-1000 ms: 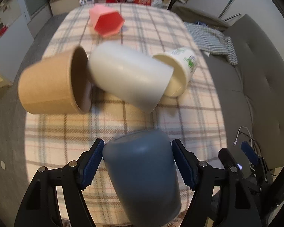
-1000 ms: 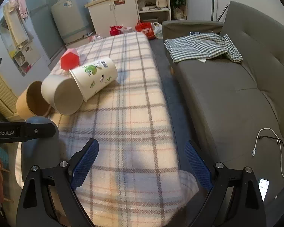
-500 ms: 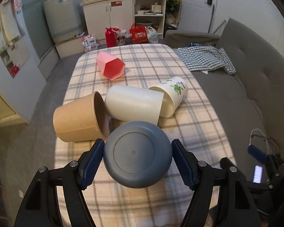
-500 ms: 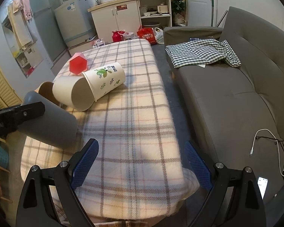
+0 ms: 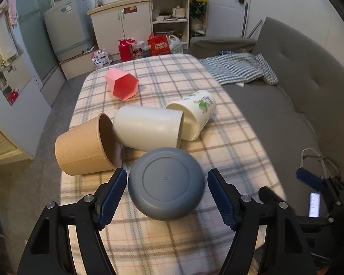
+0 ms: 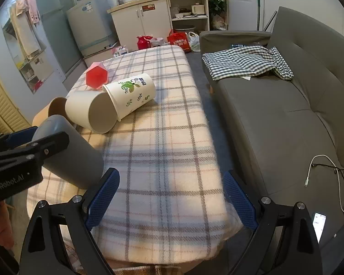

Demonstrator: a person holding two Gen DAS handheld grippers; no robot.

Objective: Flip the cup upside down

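My left gripper (image 5: 167, 193) is shut on a grey-blue cup (image 5: 166, 183), held above the near end of the plaid-covered table (image 5: 229, 142). The cup's flat base faces the left wrist camera. In the right wrist view the same cup (image 6: 71, 153) hangs tilted over the table's left edge, gripped by the left gripper's black fingers (image 6: 34, 151). My right gripper (image 6: 170, 197) is open and empty above the table's near end, to the right of the cup.
Several other cups lie on their sides on the table: a brown paper cup (image 5: 84, 146), a plain white cup (image 5: 146, 130), a white cup with green leaf print (image 5: 195, 112) and a pink hexagonal cup (image 5: 121, 83). A grey sofa (image 6: 286, 114) runs along the right.
My left gripper has lifted the grey-blue cup and tilted it so its base faces the camera, rising away from the table. The right gripper stays open and has pulled back slightly.
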